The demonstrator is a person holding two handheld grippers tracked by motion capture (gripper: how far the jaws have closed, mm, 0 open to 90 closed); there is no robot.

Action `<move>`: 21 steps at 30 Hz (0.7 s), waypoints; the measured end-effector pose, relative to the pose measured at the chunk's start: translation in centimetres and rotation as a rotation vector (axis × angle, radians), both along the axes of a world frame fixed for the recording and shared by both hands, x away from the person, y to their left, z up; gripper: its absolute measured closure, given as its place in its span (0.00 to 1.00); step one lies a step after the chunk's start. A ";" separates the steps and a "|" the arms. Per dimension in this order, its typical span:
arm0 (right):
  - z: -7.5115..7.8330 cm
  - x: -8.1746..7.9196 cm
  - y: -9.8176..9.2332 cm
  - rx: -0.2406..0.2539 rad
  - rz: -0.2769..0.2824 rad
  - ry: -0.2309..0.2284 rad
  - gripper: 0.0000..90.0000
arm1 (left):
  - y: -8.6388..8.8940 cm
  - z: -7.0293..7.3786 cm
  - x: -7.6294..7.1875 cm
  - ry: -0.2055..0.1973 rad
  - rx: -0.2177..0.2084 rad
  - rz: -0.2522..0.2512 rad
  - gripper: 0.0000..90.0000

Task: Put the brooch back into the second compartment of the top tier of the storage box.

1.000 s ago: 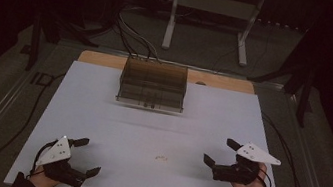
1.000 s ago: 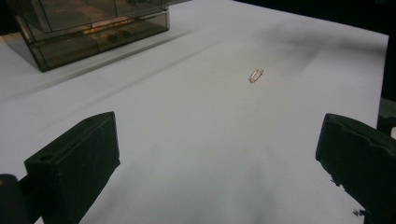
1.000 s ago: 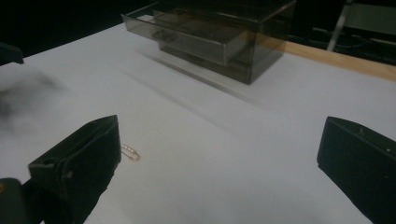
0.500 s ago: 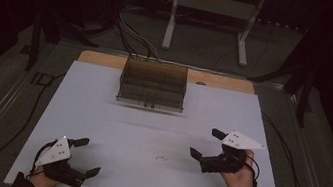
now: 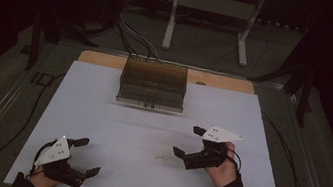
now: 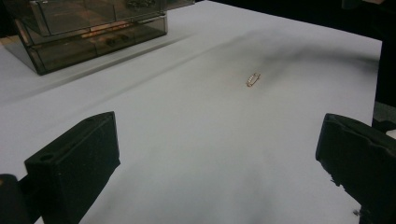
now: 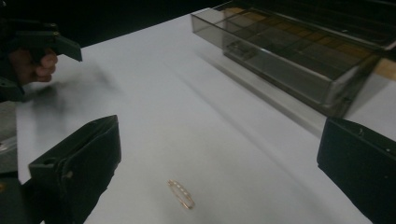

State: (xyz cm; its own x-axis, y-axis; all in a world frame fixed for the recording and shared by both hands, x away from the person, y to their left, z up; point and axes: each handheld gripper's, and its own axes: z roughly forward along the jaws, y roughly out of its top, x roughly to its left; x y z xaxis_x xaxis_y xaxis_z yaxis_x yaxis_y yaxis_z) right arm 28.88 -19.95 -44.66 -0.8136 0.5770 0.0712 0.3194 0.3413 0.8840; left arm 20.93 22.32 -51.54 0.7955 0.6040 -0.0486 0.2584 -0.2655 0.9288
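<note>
A small gold pin-like clasp [image 5: 161, 157] lies flat on the white table top [image 5: 113, 130], near the front middle. It also appears in the left gripper view [image 6: 253, 79] and close up in the right gripper view [image 7: 181, 193]. My right gripper [image 5: 189, 141] hovers just right of the clasp, jaws wide open and empty. At the front left corner my left gripper [image 5: 87, 155] rests low, open as well, with nothing between its jaws. A smoky clear compartment box [image 5: 153, 84] stands at the back middle of the table.
The box [image 7: 299, 51] has several compartments with small items inside. A metal stand [image 5: 211, 9] and cables [image 5: 133, 37] lie on the floor beyond the table. A wooden strip [image 5: 217, 80] runs along the table's far edge.
My right gripper has moved left and a little forward across the table toward the clasp. The left gripper has stayed put.
</note>
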 end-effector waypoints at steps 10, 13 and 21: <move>-1.0 0.8 2.0 0.011 0.086 0.010 0.00 | 0.1 0.1 -0.1 -0.007 -0.001 0.002 0.01; -1.3 1.0 2.5 -0.001 0.096 -0.003 0.00 | 0.1 0.2 -0.2 -0.010 0.002 0.002 0.01; -2.3 1.5 3.2 -0.011 0.123 0.031 0.00 | 0.2 0.3 -0.2 -0.016 -0.010 0.006 0.01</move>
State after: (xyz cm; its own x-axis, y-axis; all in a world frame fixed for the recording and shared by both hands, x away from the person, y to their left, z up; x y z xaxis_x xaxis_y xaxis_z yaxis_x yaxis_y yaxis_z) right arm 30.38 -16.71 -46.97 -0.8756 0.4742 0.0920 0.3021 0.3892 0.8702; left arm 20.71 22.49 -51.26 0.7924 0.6085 -0.0418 0.2447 -0.2543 0.9357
